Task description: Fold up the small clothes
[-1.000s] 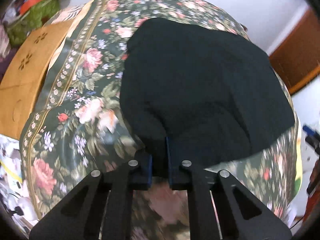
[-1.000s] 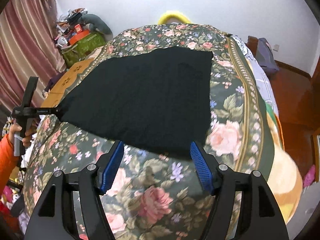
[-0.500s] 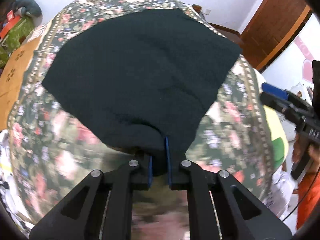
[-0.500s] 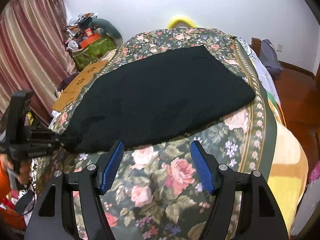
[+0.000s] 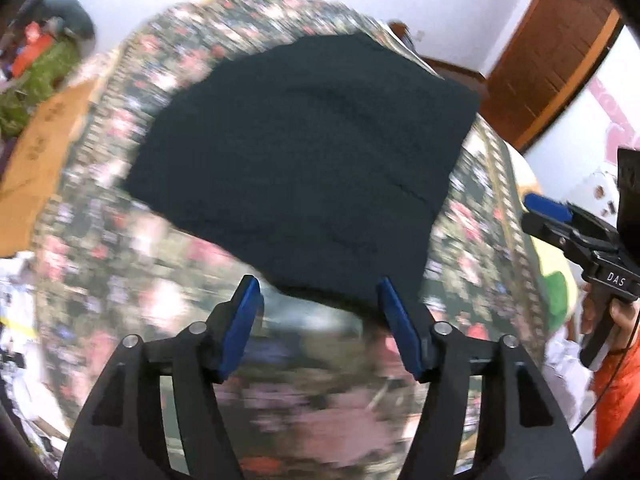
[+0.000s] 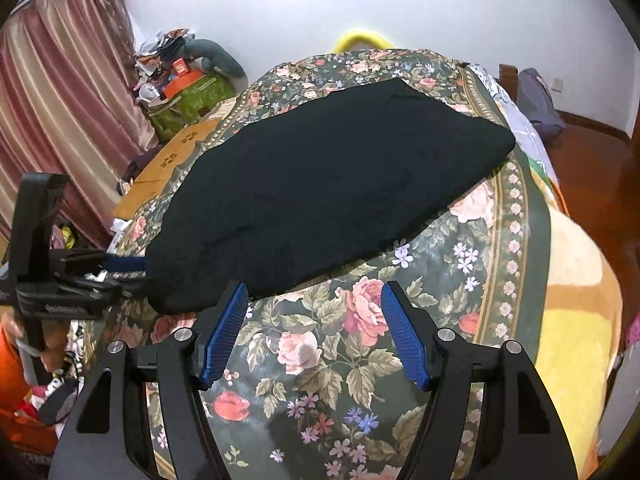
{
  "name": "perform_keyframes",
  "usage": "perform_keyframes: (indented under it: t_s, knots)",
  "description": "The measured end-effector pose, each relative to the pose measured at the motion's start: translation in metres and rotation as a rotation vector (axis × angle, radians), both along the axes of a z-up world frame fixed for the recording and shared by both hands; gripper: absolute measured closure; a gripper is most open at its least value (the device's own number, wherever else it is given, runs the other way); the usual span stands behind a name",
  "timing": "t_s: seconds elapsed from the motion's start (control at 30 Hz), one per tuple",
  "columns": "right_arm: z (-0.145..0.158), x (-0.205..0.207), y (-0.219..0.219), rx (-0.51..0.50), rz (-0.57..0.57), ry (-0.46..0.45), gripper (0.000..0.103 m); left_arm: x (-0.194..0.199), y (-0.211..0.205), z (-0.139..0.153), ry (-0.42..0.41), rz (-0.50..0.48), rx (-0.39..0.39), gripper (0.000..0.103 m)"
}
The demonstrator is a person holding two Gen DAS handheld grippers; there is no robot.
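We are viewing a black garment lying on the floral bedspread, soft, light and best pinched at its corners, while both the left gripper and the right gripper are holding their jaws apart, empty.

A bedroom with a big flowery bed

The bed has a dark green cover with pink roses. A pink curtain hangs at the left. A green box with a heap of stuff stands by the white wall. A yellow ring peeks over the far end of the bed. A brown wooden door is at the right.
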State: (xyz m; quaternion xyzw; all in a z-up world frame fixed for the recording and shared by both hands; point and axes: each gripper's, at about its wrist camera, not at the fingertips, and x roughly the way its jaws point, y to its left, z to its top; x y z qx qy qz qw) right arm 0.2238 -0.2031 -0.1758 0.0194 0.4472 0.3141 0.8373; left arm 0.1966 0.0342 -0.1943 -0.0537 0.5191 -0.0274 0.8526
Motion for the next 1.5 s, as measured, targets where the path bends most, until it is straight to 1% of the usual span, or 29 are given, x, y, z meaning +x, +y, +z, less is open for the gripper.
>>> perform_keyframes:
  t_s: [0.07, 0.1, 0.13, 0.2, 0.27, 0.4, 0.5, 0.57, 0.6, 0.7, 0.77, 0.8, 0.83, 0.87, 0.9, 0.97, 1.0, 1.07, 1.13, 1.2, 1.27, 1.3, 1.4, 1.5]
  knots:
    - [-0.004, 0.001, 0.005, 0.004, 0.005, 0.006, 0.038, -0.001, 0.021, 0.010, -0.038, 0.027, 0.054, 0.038]
    - [-0.007, 0.003, 0.008, 0.005, 0.009, 0.011, 0.038, 0.002, 0.032, 0.014, -0.054, 0.039, 0.069, 0.034]
    - [-0.010, 0.005, 0.012, 0.004, 0.013, 0.016, 0.038, 0.008, 0.048, 0.018, -0.071, 0.062, 0.081, 0.032]
    - [-0.015, 0.007, 0.018, 0.001, 0.016, 0.023, 0.038, 0.018, 0.070, 0.021, -0.088, 0.095, 0.084, 0.030]
    - [-0.020, 0.011, 0.024, -0.002, 0.019, 0.032, 0.038, 0.041, 0.093, 0.017, -0.083, 0.099, 0.068, 0.023]
    - [-0.034, 0.021, 0.030, 0.002, 0.012, 0.070, 0.038, 0.085, 0.119, -0.001, -0.055, 0.093, 0.084, 0.022]
    - [-0.043, 0.027, 0.031, -0.002, 0.003, 0.093, 0.038, 0.122, 0.136, -0.017, -0.030, 0.087, 0.024, 0.022]
    - [-0.049, 0.031, 0.030, -0.002, -0.006, 0.114, 0.038, 0.144, 0.147, -0.027, -0.021, 0.110, -0.043, 0.022]
    - [-0.051, 0.033, 0.030, -0.004, -0.010, 0.122, 0.038, 0.157, 0.153, -0.034, -0.011, 0.123, -0.093, 0.022]
    - [-0.057, 0.038, 0.031, -0.012, -0.017, 0.139, 0.038, 0.179, 0.160, -0.048, 0.007, 0.123, -0.169, 0.022]
    - [-0.057, 0.040, 0.032, -0.007, -0.023, 0.141, 0.038, 0.193, 0.158, -0.056, 0.030, 0.096, -0.173, 0.027]
    - [-0.057, 0.039, 0.032, -0.003, -0.025, 0.140, 0.037, 0.196, 0.157, -0.060, 0.035, 0.080, -0.187, 0.037]
    - [-0.056, 0.039, 0.032, 0.002, -0.025, 0.139, 0.035, 0.198, 0.156, -0.061, 0.033, 0.073, -0.195, 0.049]
    - [-0.056, 0.039, 0.032, 0.007, -0.026, 0.138, 0.032, 0.196, 0.155, -0.061, 0.023, 0.059, -0.208, 0.061]
    - [-0.056, 0.037, 0.032, 0.010, -0.029, 0.135, 0.032, 0.193, 0.153, -0.061, 0.017, 0.047, -0.217, 0.082]
    - [-0.056, 0.035, 0.034, 0.007, -0.035, 0.132, 0.031, 0.184, 0.150, -0.056, -0.010, 0.053, -0.188, 0.088]
    - [-0.055, 0.035, 0.034, 0.006, -0.036, 0.131, 0.031, 0.179, 0.149, -0.055, -0.012, 0.060, -0.168, 0.098]
    - [-0.053, 0.033, 0.036, 0.016, -0.035, 0.141, 0.031, 0.168, 0.152, -0.051, -0.017, 0.072, -0.160, 0.098]
    - [-0.050, 0.032, 0.037, 0.026, -0.026, 0.144, 0.031, 0.149, 0.153, -0.048, -0.011, 0.082, -0.122, 0.098]
    - [-0.047, 0.026, 0.038, 0.026, -0.011, 0.140, 0.031, 0.126, 0.154, -0.050, 0.017, 0.095, -0.082, 0.098]
    - [-0.046, 0.020, 0.041, 0.028, 0.010, 0.150, 0.031, 0.105, 0.156, -0.055, 0.051, 0.109, -0.081, 0.098]
    - [-0.045, 0.017, 0.042, 0.026, 0.019, 0.155, 0.031, 0.087, 0.157, -0.056, 0.068, 0.114, -0.076, 0.098]
    - [-0.044, 0.006, 0.046, 0.016, 0.046, 0.159, 0.031, 0.051, 0.150, -0.056, 0.085, 0.097, -0.060, 0.098]
    - [-0.039, -0.003, 0.044, 0.013, 0.055, 0.146, 0.031, 0.016, 0.136, -0.051, 0.093, 0.058, -0.053, 0.098]
